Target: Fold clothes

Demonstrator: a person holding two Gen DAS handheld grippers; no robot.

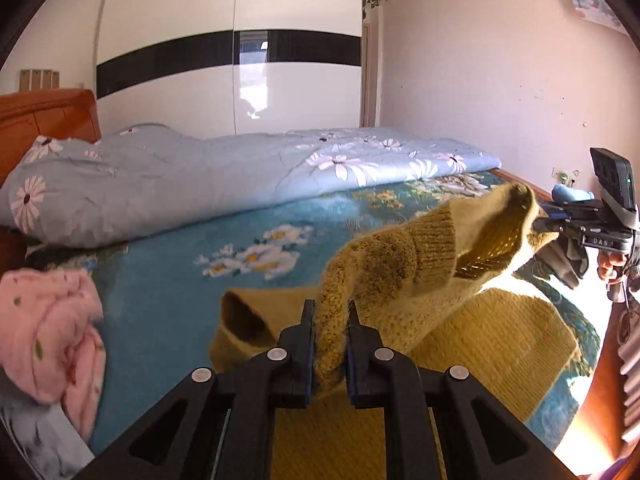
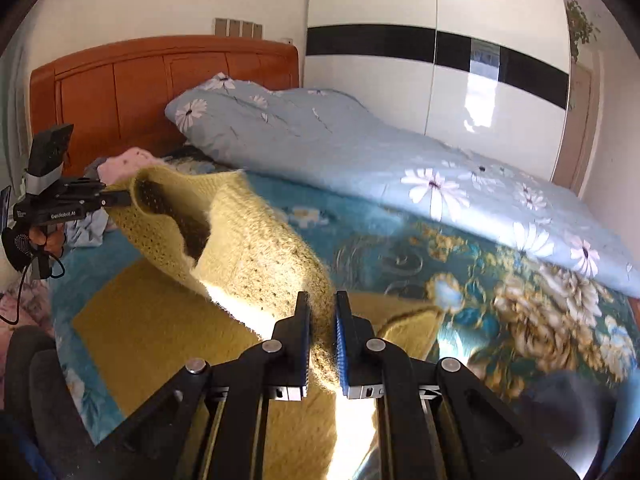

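On the bed's left side, as seen by the left wrist camera, a pink garment point(image 1: 52, 332) was heaped on the blue floral sheet point(image 1: 168, 280), with a grey cloth point(image 1: 44, 436) partly tucked under it at the near edge. Behind them, a pale blue quilt point(image 1: 224, 176) was bunched along the far side of the bed, below a wooden headboard point(image 1: 48, 116) and a white wardrobe point(image 1: 228, 40) crossed by a black band. Toward the middle, the left gripper point(image 1: 330, 312) was clamped on a fold of the yellow sweater point(image 1: 400, 264), the knit pinched between its two fingers point(image 1: 308, 336). The sweater's lower part was spread flat on the sheet, while its upper part was lifted clear and stretched in the air between the two grippers. At the right, the right gripper point(image 1: 538, 224) was seen gripping the other raised edge, held by a hand point(image 1: 608, 268). In the right wrist view, the left gripper point(image 2: 124, 199) was seen at the far left, closed on the sweater point(image 2: 256, 256) beside the pink garment point(image 2: 120, 164); in the centre, the right gripper point(image 2: 322, 300) was shut on the knit, and the quilt point(image 2: 360, 148) lay at the right.
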